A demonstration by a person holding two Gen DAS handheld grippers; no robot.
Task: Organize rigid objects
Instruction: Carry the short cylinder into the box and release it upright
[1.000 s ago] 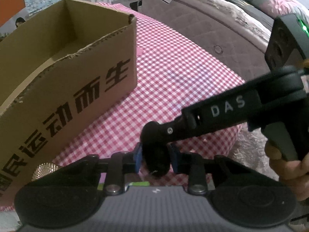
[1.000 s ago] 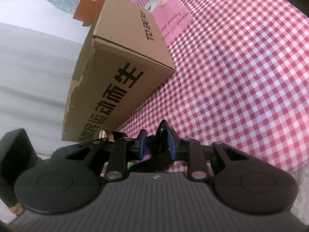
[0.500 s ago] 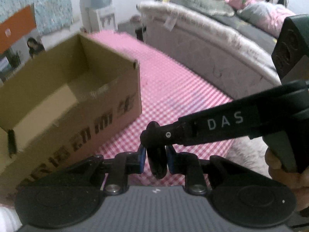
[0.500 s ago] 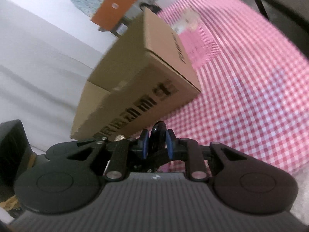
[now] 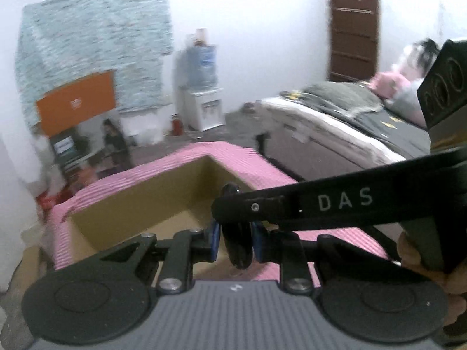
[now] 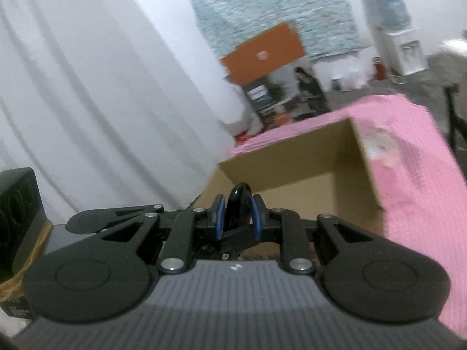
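Note:
Both grippers are shut on one small black rounded object (image 5: 238,242), seen edge-on between blue pads. My left gripper (image 5: 235,240) holds it low in the left wrist view. My right gripper (image 6: 238,214) grips the same black object (image 6: 239,201); its black arm marked DAS (image 5: 344,201) crosses the left wrist view from the right. An open brown cardboard box (image 5: 163,201) stands just beyond and below, on the pink checked cloth (image 5: 256,160). The box (image 6: 306,169) also shows in the right wrist view. The held object hangs above the box's near edge.
A bed (image 5: 350,128) lies to the right. A water dispenser (image 5: 201,87) and an orange board (image 5: 77,102) stand at the far wall. A white curtain (image 6: 87,102) hangs left of the box. A black device (image 6: 17,213) sits at the left edge.
Both grippers have risen together with the black object and tilted up. The box now sits lower, with its inside in view. The jaws stay shut.

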